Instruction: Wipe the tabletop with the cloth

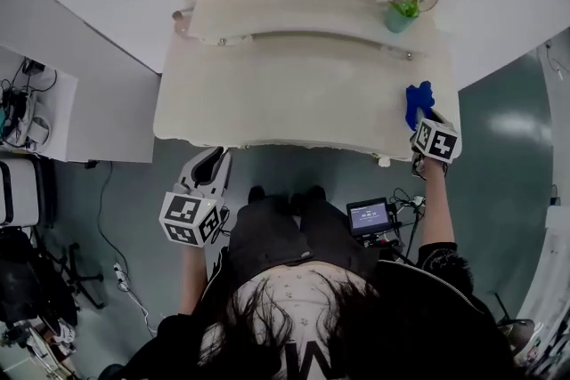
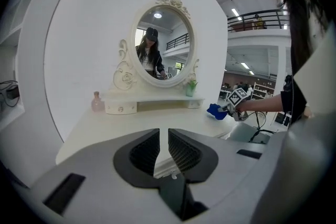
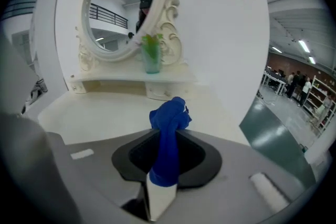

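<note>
Only the right gripper view shows the grip itself: the right gripper (image 3: 167,140) has its 2 jaws clamped on the blue cloth (image 3: 169,122), which bunches just past the fingertips, over the tabletop (image 3: 110,115). The head view places that bunch at the table's right edge. The left gripper (image 2: 163,145), in its own view, has its jaws a slim gap apart with nothing between them, short of the table's front edge. Beyond the right fingers a green plant cup (image 3: 151,56) stands below the oval mirror (image 3: 118,8). Ahead-left of the left fingers is a pink bottle (image 2: 97,102).
</note>
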`<act>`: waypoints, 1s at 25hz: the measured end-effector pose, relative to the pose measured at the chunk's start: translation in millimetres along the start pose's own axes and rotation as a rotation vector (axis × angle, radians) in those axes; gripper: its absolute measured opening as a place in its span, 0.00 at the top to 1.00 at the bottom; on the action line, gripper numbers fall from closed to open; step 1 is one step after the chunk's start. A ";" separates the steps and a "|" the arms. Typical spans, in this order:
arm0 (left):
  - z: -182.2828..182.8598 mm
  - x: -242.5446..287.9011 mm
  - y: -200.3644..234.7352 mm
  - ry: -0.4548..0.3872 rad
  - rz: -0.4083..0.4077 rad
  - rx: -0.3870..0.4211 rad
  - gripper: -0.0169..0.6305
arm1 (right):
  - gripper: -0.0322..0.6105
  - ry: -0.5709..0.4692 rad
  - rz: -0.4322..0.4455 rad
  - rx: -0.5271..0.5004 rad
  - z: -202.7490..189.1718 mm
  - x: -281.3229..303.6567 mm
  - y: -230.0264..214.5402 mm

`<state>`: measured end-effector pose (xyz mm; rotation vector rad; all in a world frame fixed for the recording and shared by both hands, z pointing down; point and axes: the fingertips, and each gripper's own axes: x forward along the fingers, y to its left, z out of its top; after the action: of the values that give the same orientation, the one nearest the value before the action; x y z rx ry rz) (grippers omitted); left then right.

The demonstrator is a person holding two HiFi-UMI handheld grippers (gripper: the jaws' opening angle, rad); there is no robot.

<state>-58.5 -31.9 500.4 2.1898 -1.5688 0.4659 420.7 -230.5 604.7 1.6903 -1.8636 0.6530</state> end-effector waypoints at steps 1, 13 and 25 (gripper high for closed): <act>-2.1 -7.2 9.7 -0.002 0.004 -0.006 0.92 | 0.81 -0.012 0.036 -0.013 8.0 -1.8 28.3; -30.7 -90.4 141.8 -0.017 0.060 -0.047 0.92 | 0.81 -0.078 0.461 -0.161 43.4 -34.6 393.4; -67.5 -158.2 220.7 -0.025 0.143 -0.118 0.92 | 0.81 0.015 0.711 -0.363 -15.9 -50.9 640.3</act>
<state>-319.7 67.8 509.9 2.0127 -1.7286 0.3795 -211.8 -119.8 583.0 0.7751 -2.3993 0.5310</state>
